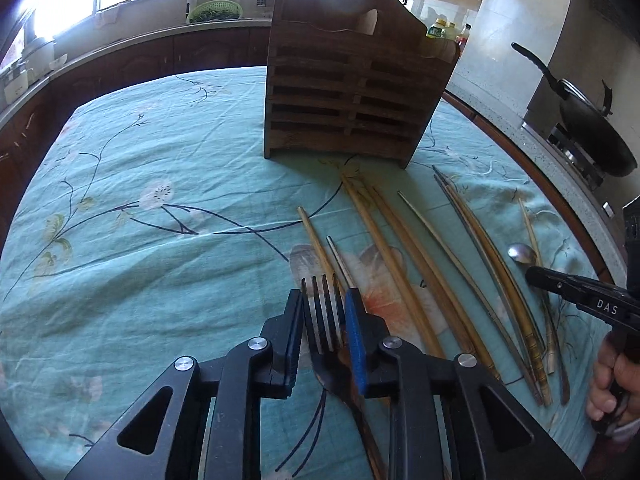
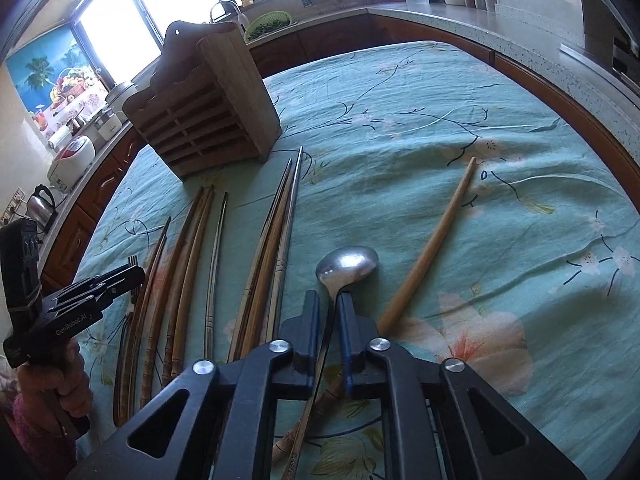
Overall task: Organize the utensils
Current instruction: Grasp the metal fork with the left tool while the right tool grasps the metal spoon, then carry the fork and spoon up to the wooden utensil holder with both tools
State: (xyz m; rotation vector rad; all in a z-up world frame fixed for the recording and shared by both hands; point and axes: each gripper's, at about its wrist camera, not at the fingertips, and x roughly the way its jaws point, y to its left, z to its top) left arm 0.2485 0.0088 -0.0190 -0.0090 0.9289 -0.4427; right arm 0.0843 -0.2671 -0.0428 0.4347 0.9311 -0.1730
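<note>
On the near part of the tablecloth (image 1: pixel 160 152), the left gripper (image 1: pixel 324 316) is clamped around a fork (image 1: pixel 322 320) and the right gripper (image 2: pixel 329 312) pinches a spoon (image 2: pixel 348 266), with chopsticks (image 1: pixel 400 264) between them and the wooden holder (image 1: pixel 352 92) standing beyond.

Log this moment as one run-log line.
left hand-held gripper: around fork | right hand-held gripper: around spoon neck | chopsticks: on cloth | wooden holder: upright
</note>
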